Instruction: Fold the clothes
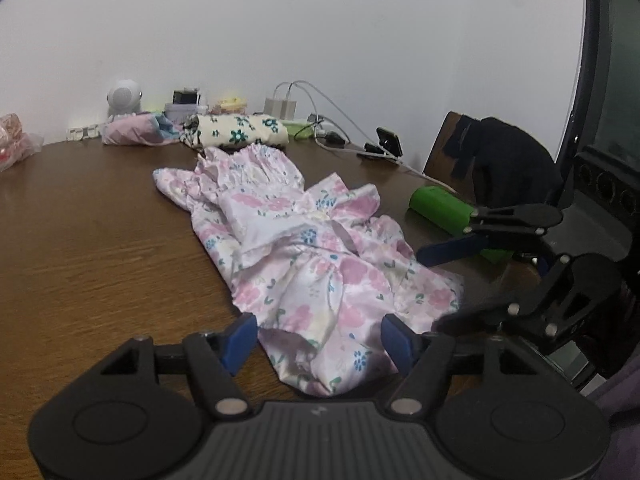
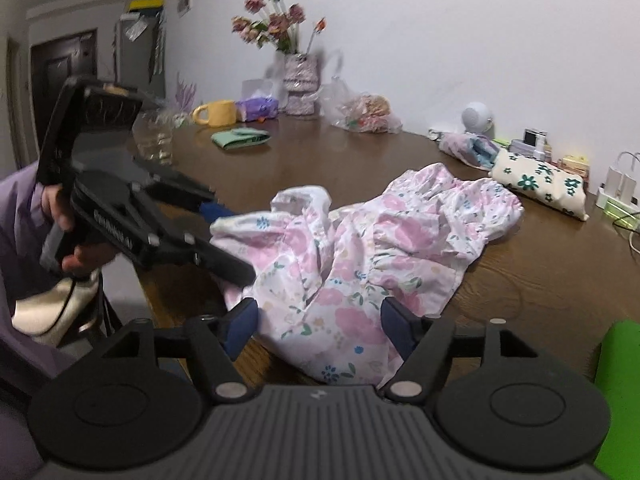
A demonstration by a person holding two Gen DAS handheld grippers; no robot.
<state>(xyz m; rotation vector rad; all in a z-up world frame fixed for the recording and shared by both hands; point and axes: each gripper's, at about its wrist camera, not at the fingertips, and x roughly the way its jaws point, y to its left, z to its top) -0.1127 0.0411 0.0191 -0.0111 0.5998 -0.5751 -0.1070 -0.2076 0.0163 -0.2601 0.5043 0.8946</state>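
A pink and white floral garment lies crumpled on the brown wooden table; it also shows in the right wrist view. My left gripper is open, its blue pads either side of the garment's near hem at the table edge. My right gripper is open too, its pads either side of another near edge of the cloth. In the left wrist view the right gripper shows at the right with its fingers apart over the cloth's edge. In the right wrist view the left gripper comes in from the left.
A folded cream cloth with green flowers and a pink bundle lie at the far side. A green roll, chargers with cables, a chair with a dark garment, a yellow mug and a flower vase stand around.
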